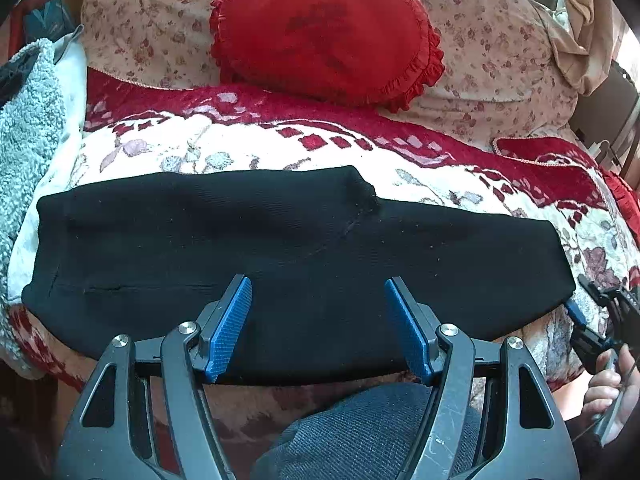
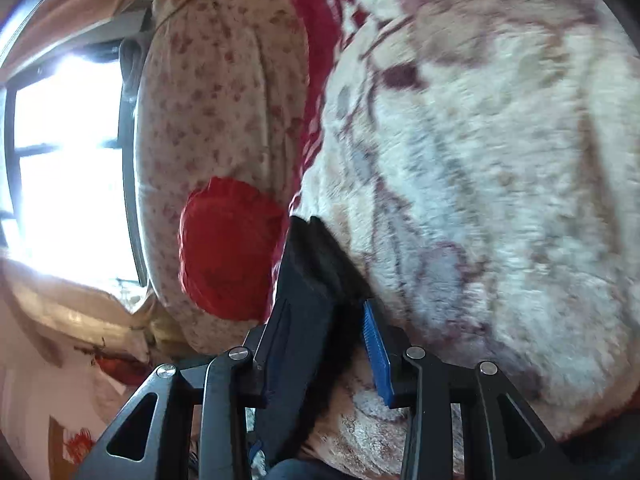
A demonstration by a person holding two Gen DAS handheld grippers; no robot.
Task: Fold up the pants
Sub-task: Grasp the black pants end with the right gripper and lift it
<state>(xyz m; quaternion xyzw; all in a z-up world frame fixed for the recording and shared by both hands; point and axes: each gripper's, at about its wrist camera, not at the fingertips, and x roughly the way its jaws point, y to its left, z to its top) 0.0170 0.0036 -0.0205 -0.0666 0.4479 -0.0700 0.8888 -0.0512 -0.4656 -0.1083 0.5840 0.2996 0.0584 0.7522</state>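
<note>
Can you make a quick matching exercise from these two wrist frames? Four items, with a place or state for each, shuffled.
Items:
1. black pants
2. red heart cushion
3. left gripper
4. grey fleecy cloth

Place or state:
A. open, jaws apart over the near edge of the pants
B. at the bed's left edge
C. leaning on the floral pillow
D. lying flat as a long band across the blanket

Pairs: 1-D, 2-C, 3-A, 4-B
</note>
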